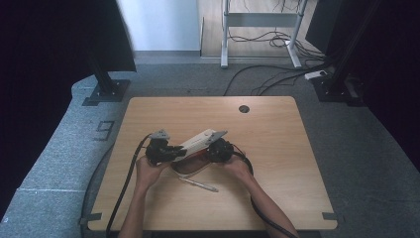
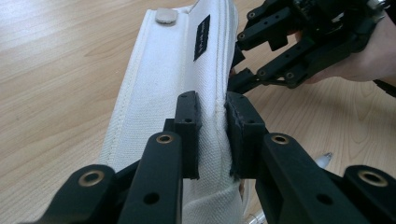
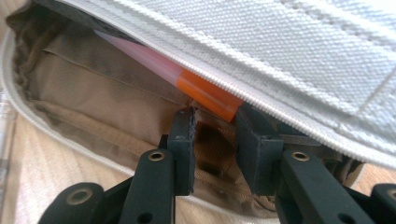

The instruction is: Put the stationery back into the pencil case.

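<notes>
A white canvas pencil case (image 1: 198,140) lies open in the middle of the wooden table (image 1: 287,148), its brown lining (image 1: 190,164) showing. My left gripper (image 1: 181,152) is shut on the case's white upper flap (image 2: 159,84), with the pads pinching the stitched edge on both sides (image 2: 212,119). My right gripper (image 1: 207,151) reaches into the case from the other side. In the right gripper view its jaws (image 3: 215,126) stand apart over the brown lining (image 3: 93,93). A pale pen with an orange end (image 3: 205,93) lies under the white flap (image 3: 280,60), just past the right fingertip.
A clear pen (image 1: 198,184) lies on the table in front of the case, toward the person. A round cable hole (image 1: 243,108) sits near the far edge. Black cables trail from both grippers off the near edge. A desk frame and loose wires stand on the floor beyond.
</notes>
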`<state>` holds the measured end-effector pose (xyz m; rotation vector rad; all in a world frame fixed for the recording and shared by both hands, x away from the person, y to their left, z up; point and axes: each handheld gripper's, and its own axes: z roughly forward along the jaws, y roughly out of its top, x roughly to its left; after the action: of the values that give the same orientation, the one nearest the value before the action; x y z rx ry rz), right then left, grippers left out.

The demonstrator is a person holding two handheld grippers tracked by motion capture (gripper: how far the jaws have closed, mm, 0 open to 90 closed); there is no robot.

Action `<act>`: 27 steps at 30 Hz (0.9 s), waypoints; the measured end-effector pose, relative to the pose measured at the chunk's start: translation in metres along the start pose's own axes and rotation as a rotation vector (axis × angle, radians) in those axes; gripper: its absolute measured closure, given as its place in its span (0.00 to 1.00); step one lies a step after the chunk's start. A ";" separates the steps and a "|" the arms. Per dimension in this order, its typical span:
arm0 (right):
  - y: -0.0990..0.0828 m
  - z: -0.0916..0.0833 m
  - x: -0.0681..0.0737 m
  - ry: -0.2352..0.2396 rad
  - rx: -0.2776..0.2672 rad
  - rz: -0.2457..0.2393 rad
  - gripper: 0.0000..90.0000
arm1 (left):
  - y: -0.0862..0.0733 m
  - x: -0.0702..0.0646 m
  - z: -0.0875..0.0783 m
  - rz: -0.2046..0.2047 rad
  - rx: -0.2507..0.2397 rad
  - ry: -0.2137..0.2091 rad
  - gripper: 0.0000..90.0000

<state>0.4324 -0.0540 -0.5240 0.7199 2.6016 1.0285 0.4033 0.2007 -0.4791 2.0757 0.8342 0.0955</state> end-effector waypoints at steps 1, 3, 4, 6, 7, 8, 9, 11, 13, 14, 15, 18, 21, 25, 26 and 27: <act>0.000 -0.002 0.000 0.001 -0.001 -0.005 0.72 | 0.000 0.000 0.000 -0.001 0.000 0.000 0.84; 0.000 -0.005 0.002 0.007 0.000 -0.011 0.68 | 0.000 0.000 0.000 -0.002 0.000 -0.001 0.84; 0.000 -0.007 0.003 0.008 0.000 -0.014 0.66 | 0.000 0.000 0.000 -0.003 0.000 -0.001 0.84; 0.000 -0.012 0.005 0.017 -0.003 -0.019 0.62 | 0.000 0.001 0.000 -0.003 -0.001 -0.001 0.84; 0.000 -0.014 0.006 0.021 -0.006 -0.020 0.59 | 0.000 0.001 0.000 -0.004 -0.001 -0.001 0.84; 0.000 -0.016 0.006 0.028 -0.007 -0.023 0.57 | 0.000 0.001 0.000 -0.004 -0.001 -0.002 0.84; -0.001 -0.018 0.007 0.033 -0.009 -0.023 0.55 | 0.000 0.001 0.000 -0.004 -0.002 0.000 0.84; -0.002 -0.022 0.009 0.048 -0.010 -0.024 0.52 | 0.000 0.001 0.000 -0.005 -0.003 -0.001 0.84; -0.003 -0.026 0.011 0.060 -0.007 -0.028 0.49 | 0.000 0.001 0.000 -0.004 -0.004 0.001 0.84; -0.003 -0.027 0.013 0.066 -0.010 -0.025 0.48 | 0.000 0.001 0.000 -0.003 -0.004 0.001 0.84; -0.004 -0.029 0.013 0.077 -0.015 -0.028 0.47 | 0.000 0.000 0.000 -0.002 -0.004 0.001 0.84; -0.006 -0.034 0.016 0.094 -0.020 -0.026 0.42 | -0.001 0.001 0.000 -0.003 -0.004 0.002 0.84; -0.010 -0.039 0.018 0.108 -0.026 -0.018 0.39 | -0.001 0.001 0.000 -0.002 -0.005 0.003 0.84; -0.015 -0.045 0.021 0.128 -0.036 0.001 0.36 | -0.001 0.001 0.000 -0.001 -0.005 0.002 0.84; -0.016 -0.047 0.021 0.129 -0.036 0.007 0.36 | -0.001 0.001 0.000 0.000 -0.004 0.002 0.84; -0.018 -0.048 0.022 0.129 -0.040 0.008 0.36 | -0.001 0.001 0.000 -0.001 -0.004 0.002 0.84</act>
<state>0.3880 -0.0809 -0.5026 0.6766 2.6797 1.1625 0.4035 0.2010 -0.4799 2.0719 0.8352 0.0989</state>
